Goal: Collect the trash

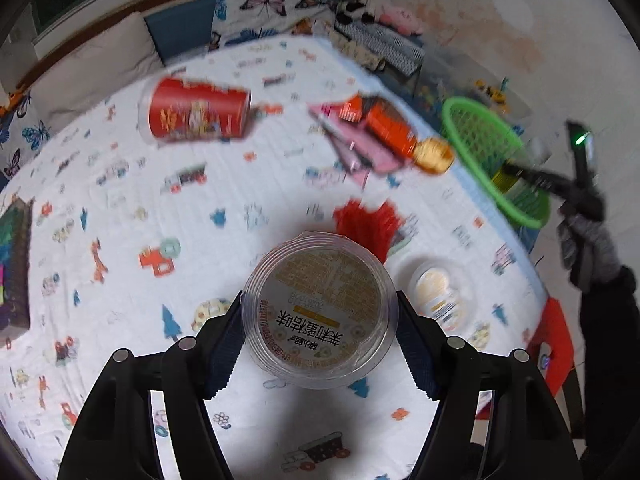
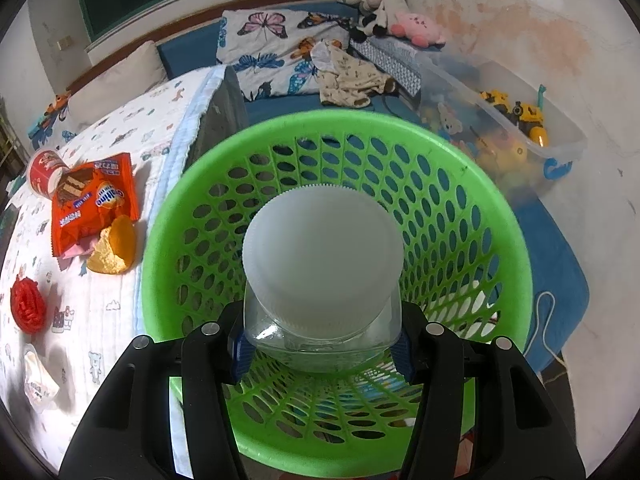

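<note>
My left gripper (image 1: pixel 320 320) is shut on a clear plastic cup with a printed gold lid (image 1: pixel 320 304), held above the bed. My right gripper (image 2: pixel 322 344) is shut on a clear plastic jar with a white ribbed lid (image 2: pixel 322 256), held over the mouth of the green basket (image 2: pixel 472 208). The basket also shows in the left wrist view (image 1: pixel 480 140) beside the bed. On the bed lie a red snack tube (image 1: pixel 196 114), an orange wrapper (image 1: pixel 384 124) on pink packaging, a gold crumpled wrapper (image 1: pixel 434 156), a red mesh ball (image 1: pixel 368 226) and a second clear cup (image 1: pixel 438 294).
A dark box (image 1: pixel 16 264) lies at the bed's left edge. A red stool (image 1: pixel 554 344) stands to the right of the bed. Butterfly pillows (image 2: pixel 276 44), plush toys (image 2: pixel 384 4) and a clear toy bin (image 2: pixel 520 120) lie behind the basket.
</note>
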